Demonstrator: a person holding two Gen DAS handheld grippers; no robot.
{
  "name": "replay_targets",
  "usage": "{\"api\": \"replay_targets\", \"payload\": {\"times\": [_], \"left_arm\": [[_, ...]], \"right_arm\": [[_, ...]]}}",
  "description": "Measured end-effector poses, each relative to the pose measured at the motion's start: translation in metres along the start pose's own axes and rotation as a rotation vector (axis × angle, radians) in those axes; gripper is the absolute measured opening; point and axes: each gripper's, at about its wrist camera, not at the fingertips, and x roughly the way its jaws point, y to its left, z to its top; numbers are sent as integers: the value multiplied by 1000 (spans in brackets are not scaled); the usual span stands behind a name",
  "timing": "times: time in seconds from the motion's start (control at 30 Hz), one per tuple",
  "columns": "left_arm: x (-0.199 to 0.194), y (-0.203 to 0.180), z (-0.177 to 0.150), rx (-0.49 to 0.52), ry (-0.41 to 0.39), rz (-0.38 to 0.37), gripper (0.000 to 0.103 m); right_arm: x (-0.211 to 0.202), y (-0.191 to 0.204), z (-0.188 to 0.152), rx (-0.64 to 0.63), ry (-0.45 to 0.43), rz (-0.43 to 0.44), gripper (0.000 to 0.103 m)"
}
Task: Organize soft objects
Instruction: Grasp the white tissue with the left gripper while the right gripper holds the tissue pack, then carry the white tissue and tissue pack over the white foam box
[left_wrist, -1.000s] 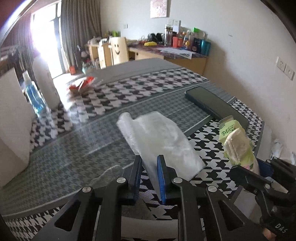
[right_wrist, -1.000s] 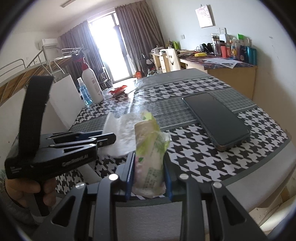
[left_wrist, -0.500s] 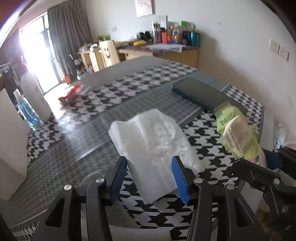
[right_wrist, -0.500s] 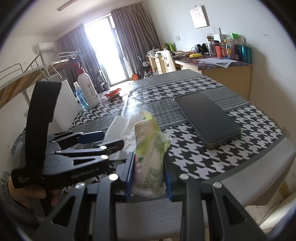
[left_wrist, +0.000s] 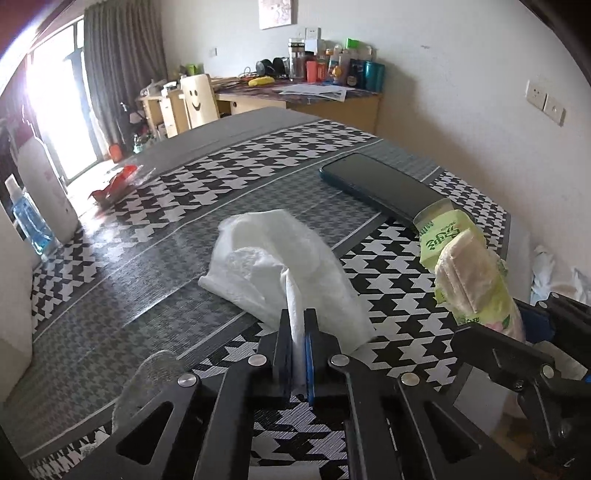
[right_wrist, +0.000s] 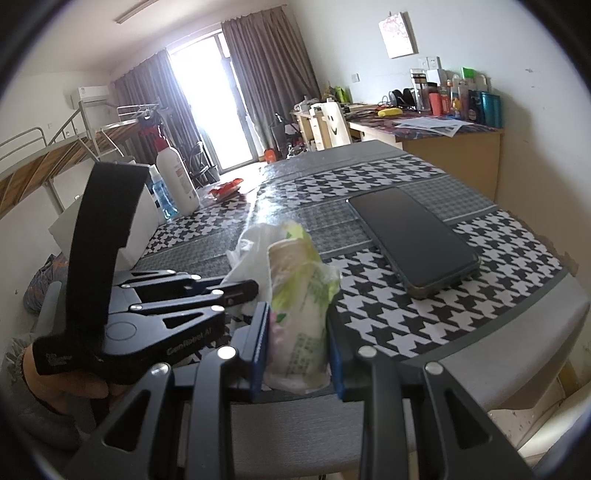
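Note:
A white tissue sheet (left_wrist: 280, 258) lies crumpled on the houndstooth table (left_wrist: 236, 184), its near edge pinched upward. My left gripper (left_wrist: 297, 332) is shut on that edge, and the rest of the sheet drapes ahead of the jaws. A green pack of tissues (right_wrist: 299, 306) stands upright between the blue pads of my right gripper (right_wrist: 297, 332), which is shut on it near the table's front edge. The same pack (left_wrist: 469, 273) shows at the right in the left wrist view. In the right wrist view the left gripper (right_wrist: 243, 291) sits just left of the pack, partly hiding the tissue sheet (right_wrist: 255, 251).
A dark phone (left_wrist: 380, 188) lies flat on the table beyond the pack. A red wrapper (left_wrist: 118, 182) sits farther back at the left. A white pump bottle (right_wrist: 177, 177) and a blue bottle (right_wrist: 162, 199) stand at the far left edge. A person's hand (right_wrist: 55, 376) holds the left gripper.
The left jaws went from nearly shut to wide apart over the flat sheet, then shut on its near edge, bunching it up. The right gripper and its pack stayed still.

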Motion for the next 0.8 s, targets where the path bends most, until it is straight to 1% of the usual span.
{"api": "replay_targets", "payload": {"times": [0.07, 0.23, 0.37, 0.5, 0.6, 0.8], "left_arm": [[-7, 2, 0, -2, -19, -12, 5], [-40, 9, 3, 0, -107, 2, 5], [-62, 20, 2, -6, -150, -17, 5], [-83, 31, -1, -9, -205, 8, 5], [-96, 40, -2, -17, -230, 39, 5], [-117, 60, -8, -46, -270, 77, 5]], "right_arm": [[-1, 1, 0, -3, -2, 0, 34], [-3, 7, 2, -12, -9, -4, 34], [-6, 16, 5, -30, -20, 2, 33], [-9, 24, 12, -45, -34, 4, 33], [-11, 33, 16, -58, -45, 8, 33], [-12, 53, 25, -106, -64, 30, 33]]}}
